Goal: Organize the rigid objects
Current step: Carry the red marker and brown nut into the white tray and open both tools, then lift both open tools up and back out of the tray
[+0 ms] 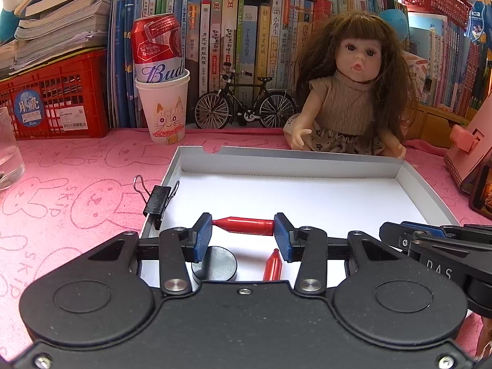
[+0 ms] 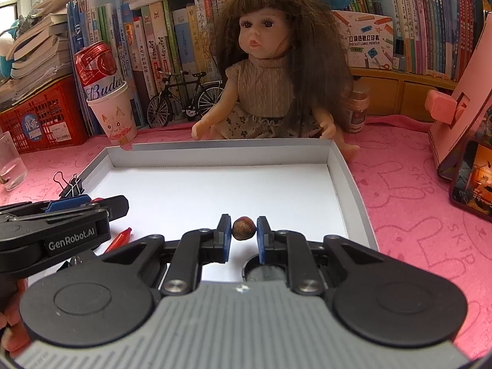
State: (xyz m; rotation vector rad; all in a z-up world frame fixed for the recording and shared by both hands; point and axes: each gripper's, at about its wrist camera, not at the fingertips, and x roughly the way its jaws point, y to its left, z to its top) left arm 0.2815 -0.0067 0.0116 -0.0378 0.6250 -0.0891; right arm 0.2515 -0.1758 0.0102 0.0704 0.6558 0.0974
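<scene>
A shallow white cardboard tray [image 1: 307, 160] lies on the pink cloth; it also shows in the right wrist view [image 2: 221, 150]. My left gripper [image 1: 243, 227] is shut on a red bullet-shaped piece [image 1: 246, 226], held crosswise over the tray's near left part. A second red piece [image 1: 273, 266] and a dark round disc [image 1: 220, 264] lie in the tray below it. My right gripper [image 2: 244, 229] is shut on a small brown nut [image 2: 244, 229] over the tray's near right part. A dark disc [image 2: 264, 272] lies under it. A black binder clip [image 1: 158, 203] sits at the tray's left edge.
A doll [image 1: 350, 92] sits behind the tray, with a model bicycle [image 1: 246, 104] and a paper cup holding a red can [image 1: 163, 101] beside it. A glass [image 1: 9, 153] stands far left, a red crate [image 1: 52, 104] behind it. A pink house model [image 2: 461, 117] stands at right.
</scene>
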